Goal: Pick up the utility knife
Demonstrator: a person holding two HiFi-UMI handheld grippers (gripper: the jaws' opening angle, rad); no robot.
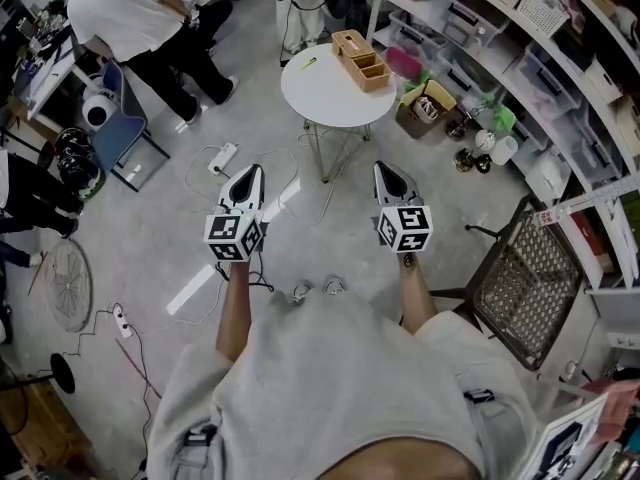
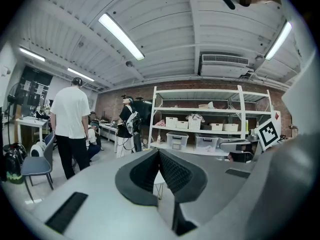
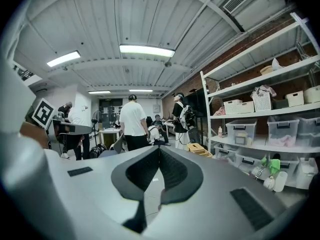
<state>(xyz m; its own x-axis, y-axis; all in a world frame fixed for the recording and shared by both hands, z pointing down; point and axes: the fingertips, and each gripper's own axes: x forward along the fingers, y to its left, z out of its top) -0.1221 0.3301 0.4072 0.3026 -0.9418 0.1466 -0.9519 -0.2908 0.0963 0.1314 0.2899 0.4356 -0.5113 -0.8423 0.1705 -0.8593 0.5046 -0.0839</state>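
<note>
Head view: both grippers are held out over the floor (image 1: pixel 150 228), level with each other and well apart. The left gripper (image 1: pixel 250 173) is seen at centre left, the right gripper (image 1: pixel 386 171) at centre right. Both are pointed toward the top of the frame, at a round white table (image 1: pixel 330 98).

The left jaws are seen closed tip to tip in the left gripper view, with nothing between them. The right jaws are likewise closed and empty in the right gripper view.

A small yellow-green item (image 1: pixel 307 63) is seen on the table's upper left part. It is taken as the knife, though it is too small to be sure. It lies flat, apart from a wooden box (image 1: pixel 361 60) placed at the table's upper right edge. The knife is well apart from both grippers and is touched by neither.

Shelves (image 1: pixel 520 58) with bins are seen along the upper right of the frame. A mesh chair (image 1: pixel 525 283) stands at lower right, near the right gripper. A power strip (image 1: pixel 222 158) with a cable lies on the floor above the left gripper. A person in a white shirt (image 1: pixel 125 13) is seen at upper left, beside a blue chair (image 1: pixel 118 133).

In the right gripper view the box (image 3: pixel 199 149) is seen just right of the closed jaw tips.
</note>
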